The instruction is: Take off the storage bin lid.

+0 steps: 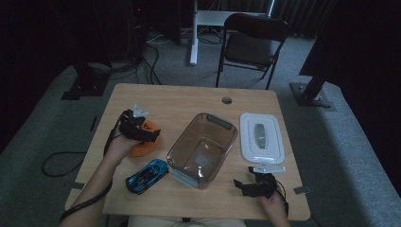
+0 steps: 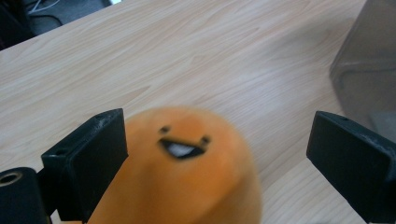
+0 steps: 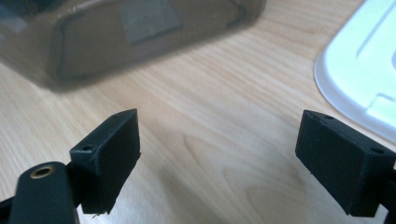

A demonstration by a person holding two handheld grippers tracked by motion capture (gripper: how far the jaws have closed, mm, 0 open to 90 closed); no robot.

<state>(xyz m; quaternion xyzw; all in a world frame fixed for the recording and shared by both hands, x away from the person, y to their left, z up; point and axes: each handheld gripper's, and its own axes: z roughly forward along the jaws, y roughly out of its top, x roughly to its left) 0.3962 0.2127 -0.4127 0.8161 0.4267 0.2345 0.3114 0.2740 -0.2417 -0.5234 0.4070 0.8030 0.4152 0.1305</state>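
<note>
- Nearest the person, the right gripper (image 1: 245,185) rests low on the counter (image 1: 189,101) at its near right corner; its jaws stand wide apart with bare wood between them, holding nothing.
- Also near, one blue toy car (image 1: 147,175) lies on the counter just beside the near left corner of the container, untouched by either gripper.
- A little farther, the left gripper (image 1: 152,134) sits over one orange plush toy (image 2: 187,168), which rests on the counter left of the container. Its jaws are spread wide on either side of the plush; the left jaw looks about to touch it, the right jaw is well clear, so no grip has closed yet.
- In the middle stands one clear brown container (image 1: 202,147), open and seemingly empty apart from a pale label at its base.
- To its right lies one white lid (image 1: 261,137) with a grey handle, flat on the counter and apart from the container.
- Judged from this, the work looks like packing the toys into the container: the lid is already off, nothing is inside, the plush is about to be grasped, and the car and the lid are left.
- Count: two grippers, two toys, one container, one lid.
</note>
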